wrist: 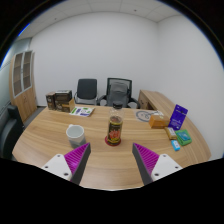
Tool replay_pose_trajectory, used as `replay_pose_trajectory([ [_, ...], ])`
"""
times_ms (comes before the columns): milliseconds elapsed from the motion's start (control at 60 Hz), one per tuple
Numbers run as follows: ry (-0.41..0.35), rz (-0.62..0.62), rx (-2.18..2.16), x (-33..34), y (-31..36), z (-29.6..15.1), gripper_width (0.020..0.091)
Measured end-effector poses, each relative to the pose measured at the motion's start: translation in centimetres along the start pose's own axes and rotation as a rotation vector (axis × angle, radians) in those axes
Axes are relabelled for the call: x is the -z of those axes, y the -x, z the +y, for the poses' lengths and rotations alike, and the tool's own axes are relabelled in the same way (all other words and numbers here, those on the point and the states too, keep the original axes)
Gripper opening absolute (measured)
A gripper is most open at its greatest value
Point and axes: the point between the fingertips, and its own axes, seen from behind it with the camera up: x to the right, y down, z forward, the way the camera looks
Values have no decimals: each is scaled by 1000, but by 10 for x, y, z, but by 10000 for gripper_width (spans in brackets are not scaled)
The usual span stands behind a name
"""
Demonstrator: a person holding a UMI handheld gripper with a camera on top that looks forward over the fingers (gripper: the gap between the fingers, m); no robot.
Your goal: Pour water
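Note:
A white mug [76, 134] stands on the wooden table [110, 165] just beyond my left finger. To its right, ahead of the gap between my fingers, a dark bottle or can with a red and yellow label [114, 129] stands upright. My gripper [111, 158] is open, its magenta pads [77, 157] wide apart, with only bare tabletop between them. Neither finger touches the mug or the bottle.
Two office chairs [103, 92] stand behind the table. Books and boxes [59, 100] lie at the far left, a purple box [179, 116] and small packages at the right. A cabinet [22, 75] stands by the left wall.

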Motion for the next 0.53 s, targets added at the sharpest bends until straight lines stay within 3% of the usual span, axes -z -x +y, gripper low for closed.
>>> replay_pose_trajectory([
  [233, 40, 63, -1, 109, 29, 36, 853],
  [533, 49, 92, -19, 148, 37, 52, 854],
])
